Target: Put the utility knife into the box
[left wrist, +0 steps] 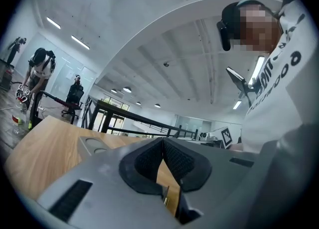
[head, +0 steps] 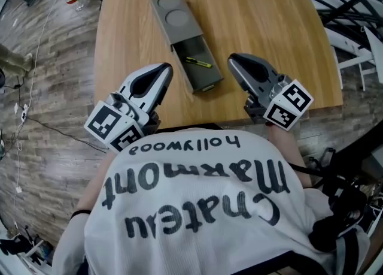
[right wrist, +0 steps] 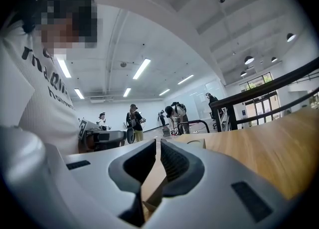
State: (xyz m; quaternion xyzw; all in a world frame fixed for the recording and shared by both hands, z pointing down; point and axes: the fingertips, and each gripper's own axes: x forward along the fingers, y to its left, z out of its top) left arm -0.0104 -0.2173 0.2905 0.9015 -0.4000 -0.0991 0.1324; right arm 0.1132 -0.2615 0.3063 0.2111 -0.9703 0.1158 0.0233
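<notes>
While both tools sat low at the near edge of the table [head: 269, 22], the utility knife [head: 198, 62] lay inside the open tray of the box [head: 207, 81]. It rested slantwise on the tray floor, close to where the sliding lid [head: 175, 17] ended. The box ran lengthwise from about the middle of the table toward the far edge. Its lid, marked by two round recesses, was pushed toward the far end, so only the near half of the tray was exposed. That exposed half is the only part that could take the knife, which explains where the knife lay.

The left gripper [head: 166, 69] pointed at the tray's near left corner. The right gripper [head: 233, 59] pointed at its right wall. Both stood near the box but touched neither the box nor the knife.

In the left gripper view, the pads of the left gripper [left wrist: 162, 144] met at their tips with nothing between them. Only table wood showed through the gap behind the tips. The right gripper view showed the same for the right gripper [right wrist: 158, 144]: fingers together and empty.

Judged from this layout, the placement was complete. With nothing left to carry, the pressed-together, drawn-back tools fit a rest posture. The lid was not yet slid over the knife.
</notes>
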